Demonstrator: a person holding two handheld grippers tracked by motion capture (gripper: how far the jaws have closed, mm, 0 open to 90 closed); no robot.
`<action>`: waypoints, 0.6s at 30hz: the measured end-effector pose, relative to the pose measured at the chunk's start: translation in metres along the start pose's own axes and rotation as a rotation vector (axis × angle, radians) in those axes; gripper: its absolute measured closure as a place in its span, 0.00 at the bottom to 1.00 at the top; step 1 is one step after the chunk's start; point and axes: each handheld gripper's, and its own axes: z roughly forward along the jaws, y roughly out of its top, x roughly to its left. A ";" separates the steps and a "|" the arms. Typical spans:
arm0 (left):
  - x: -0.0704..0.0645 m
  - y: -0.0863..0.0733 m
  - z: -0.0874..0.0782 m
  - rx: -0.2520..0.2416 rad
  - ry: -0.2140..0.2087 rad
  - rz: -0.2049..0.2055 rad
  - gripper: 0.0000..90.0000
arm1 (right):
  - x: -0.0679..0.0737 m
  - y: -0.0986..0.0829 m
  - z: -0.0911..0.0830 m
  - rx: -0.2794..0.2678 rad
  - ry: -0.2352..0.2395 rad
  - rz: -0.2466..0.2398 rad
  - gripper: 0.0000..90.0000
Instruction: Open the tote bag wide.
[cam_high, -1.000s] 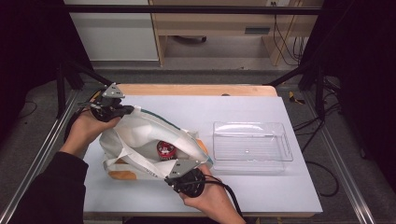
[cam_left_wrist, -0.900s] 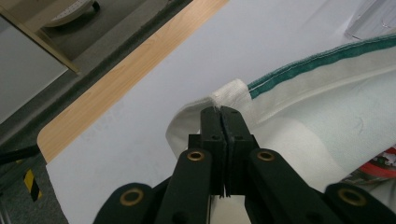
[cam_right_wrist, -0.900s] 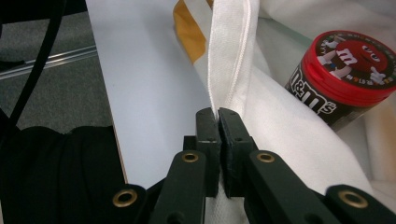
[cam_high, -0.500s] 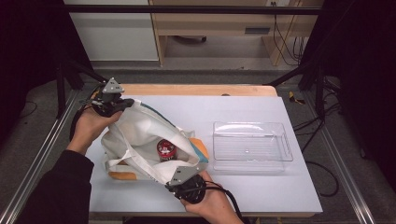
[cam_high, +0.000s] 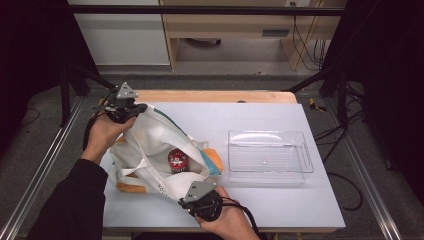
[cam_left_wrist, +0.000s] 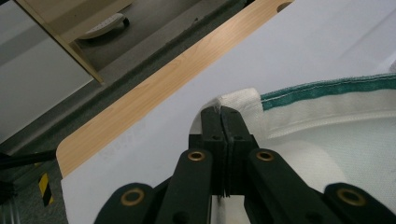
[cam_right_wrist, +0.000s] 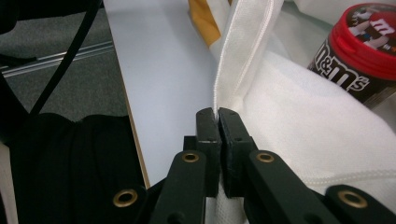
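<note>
Both claws are pulling the mouth of the white tote bag (cam_high: 155, 150) apart, so the step in hand looks like opening it to get at what sits inside. The left claw (cam_high: 131, 111), at 10 o'clock on the counter (cam_high: 280, 210), is clenched on the bag's green-trimmed rim; the right claw (cam_high: 187, 194), at 6 o'clock, is clenched on a white strap (cam_right_wrist: 243, 51) at the near edge. The bag lies on the counter's left half, with the red-lidded candy jar (cam_high: 177, 160) upright in its opening. The clear plastic tray (cam_high: 270, 156) stands apart at 3 o'clock.

The next move probably calls for 1 claw to let go of the cloth and reach for the jar while the other keeps the mouth wide; the slack cloth could fold back over the jar.

The right gripper view shows the jar's label and lid (cam_right_wrist: 369, 42) close up at 2 o'clock. The left gripper view shows the green hem (cam_left_wrist: 327, 88) pinched at its corner. The high view shows the tray and both hands.
</note>
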 end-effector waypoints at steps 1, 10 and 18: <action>0.000 0.000 0.002 0.003 0.000 0.003 0.99 | 0.001 -0.002 0.001 0.010 0.001 0.001 0.98; 0.001 -0.004 0.014 0.012 0.001 -0.003 0.99 | 0.002 -0.010 0.008 0.025 0.014 0.014 0.98; 0.002 -0.005 0.025 0.020 0.015 0.000 0.99 | 0.000 -0.013 0.011 0.038 0.038 0.038 0.98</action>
